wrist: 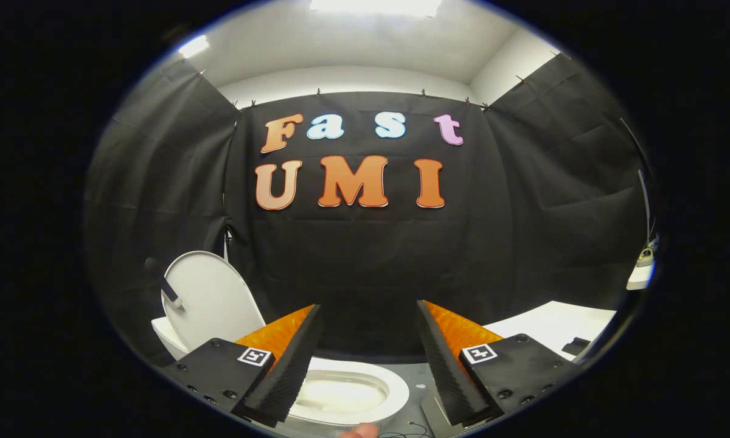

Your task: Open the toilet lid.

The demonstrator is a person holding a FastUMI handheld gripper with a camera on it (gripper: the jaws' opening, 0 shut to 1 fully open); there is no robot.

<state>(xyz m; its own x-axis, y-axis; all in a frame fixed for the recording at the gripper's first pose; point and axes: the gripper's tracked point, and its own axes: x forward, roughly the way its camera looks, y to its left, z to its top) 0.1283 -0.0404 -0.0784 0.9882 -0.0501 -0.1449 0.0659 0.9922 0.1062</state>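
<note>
A: White plastic, standing up. The toilet lid [210, 298] is raised, at about ten o'clock from the left finger, leaning back toward the black cloth wall [365, 261].

B: So the lid is already open?

A: It looks so. The seat ring [395, 380] and the bowl [344, 392] lie uncovered below, at about six o'clock, between and just under the fingers.

B: And the gripper [370, 356]?

A: Spread wide, holding nothing. Its two dark ribbed pads [295, 359], backed in orange, stand well apart, and neither touches the lid or the seat.

B: What about that dark piece on the lid?

A: A small dark handle-like part [169, 288] sits on the lid's left edge, at nine o'clock of the lid. I cannot tell exactly what it is.

B: What is left, then?

A: By my judgement, very little: the lid seems to rest upright on its own, so the main step reads as done. At most, the gripper needs to draw clear. A white counter [553, 325] lies at three o'clock, well apart from the toilet.
</note>
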